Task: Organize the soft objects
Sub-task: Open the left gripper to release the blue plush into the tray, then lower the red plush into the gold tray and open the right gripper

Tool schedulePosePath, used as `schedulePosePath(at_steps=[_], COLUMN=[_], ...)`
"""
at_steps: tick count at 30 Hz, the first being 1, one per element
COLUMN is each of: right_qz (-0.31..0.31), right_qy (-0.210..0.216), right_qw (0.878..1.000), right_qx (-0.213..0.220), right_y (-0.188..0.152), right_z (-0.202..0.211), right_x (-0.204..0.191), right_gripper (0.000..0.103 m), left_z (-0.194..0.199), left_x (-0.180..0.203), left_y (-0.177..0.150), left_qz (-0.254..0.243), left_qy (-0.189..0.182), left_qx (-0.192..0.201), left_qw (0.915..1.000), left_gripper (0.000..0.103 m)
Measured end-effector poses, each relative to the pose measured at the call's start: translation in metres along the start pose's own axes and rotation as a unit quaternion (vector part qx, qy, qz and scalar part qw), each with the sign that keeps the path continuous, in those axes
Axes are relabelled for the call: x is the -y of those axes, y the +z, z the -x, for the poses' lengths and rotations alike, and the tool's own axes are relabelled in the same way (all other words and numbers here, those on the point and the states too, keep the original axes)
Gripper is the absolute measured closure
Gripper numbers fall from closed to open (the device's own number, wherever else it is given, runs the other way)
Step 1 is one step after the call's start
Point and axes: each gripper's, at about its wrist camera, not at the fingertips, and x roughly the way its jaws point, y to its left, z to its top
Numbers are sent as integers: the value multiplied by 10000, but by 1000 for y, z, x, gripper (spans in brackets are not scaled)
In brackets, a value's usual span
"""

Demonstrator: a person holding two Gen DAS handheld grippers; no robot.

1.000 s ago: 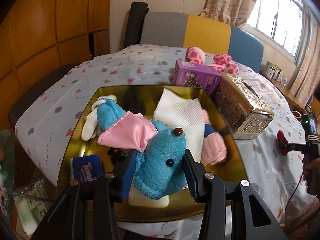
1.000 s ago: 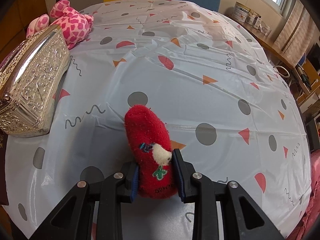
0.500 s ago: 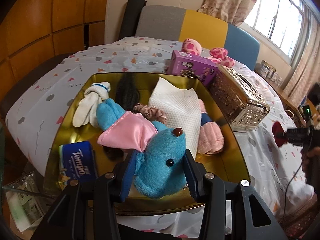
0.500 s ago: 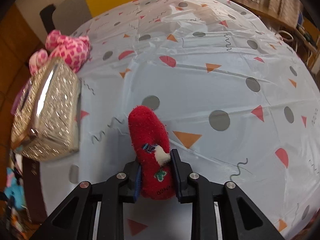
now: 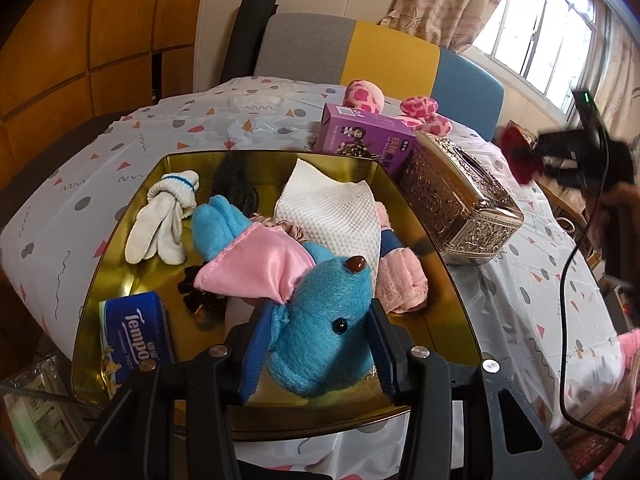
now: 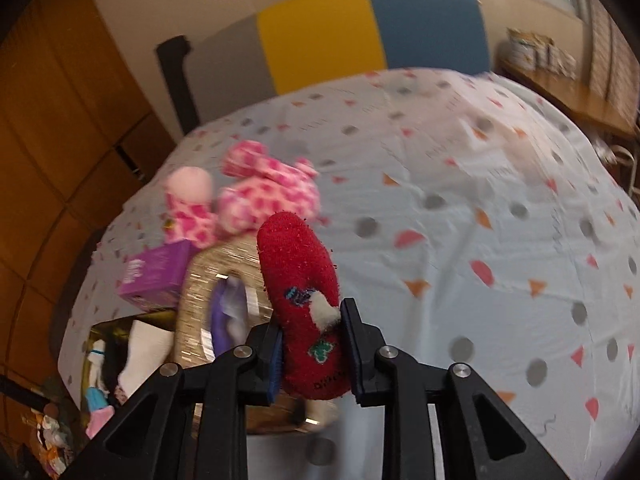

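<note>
The left tongs (image 5: pixel 320 354) are clamped on the head of a bright blue plush toy with pink satin ears (image 5: pixel 288 280), its body stretching away from the tongs toward the far left corner of the shallow gold metal tray (image 5: pixel 420 216), so its long axis runs roughly along the tongs' reach and it hangs low over the tray's near half. The right tongs (image 6: pixel 310 350) are pinched narrowly on the cuff end of a fuzzy red sock with a small white and green motif (image 6: pixel 304 280), whose toe points up and forward, away from the tongs. The relation that matters is where the tray lies from that sock: in the right wrist view the tray (image 6: pixel 94 334) sits down and to the left, with the ornate gold tissue box (image 6: pixel 216 280) and the purple carton (image 6: pixel 154 274) standing between the sock and the tray's far side. From the left wrist view the sock (image 5: pixel 520 156) is up in the air, well apart from the tray, beyond the tissue box (image 5: pixel 456 200). The right tongs therefore probably need to travel left over the box before letting go, while the left tongs are already over the tray among the white sock (image 5: pixel 164 216), white folded cloth (image 5: pixel 332 208) and blue tissue pack (image 5: pixel 136 328).
</note>
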Motion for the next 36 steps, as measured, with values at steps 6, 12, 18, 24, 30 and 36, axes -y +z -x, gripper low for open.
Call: schedulePosePath(at_steps=[6, 12, 18, 24, 30, 36], right_qz=[553, 966, 1255, 1331, 1414, 1360], right_qy=[372, 649, 779, 910, 1057, 1170], right_qw=[9978, 9931, 9888, 9866, 9840, 9831], right_qx=[-15, -155, -227, -265, -257, -352], right_y=[-4, -32, -58, -80, -98, -115], right_z=[0, 5, 11, 20, 34, 36], right_x=[-55, -82, -101, -106, -113, -116], right_gripper=[78, 78, 78, 78, 78, 78], left_z=[-1, -1, -3, -8, -13, -17], left_x=[4, 4, 3, 5, 7, 5], left_y=[1, -1, -4, -6, -5, -1], left_qz=[-88, -115, -91, -96, -132, -102], left_qy=[14, 101, 124, 176, 234, 340], left_qx=[1, -21, -80, -145, -120, -92], left_qw=[10000, 9999, 9998, 9997, 9996, 9993], left_gripper=[55, 54, 52, 46, 39, 25])
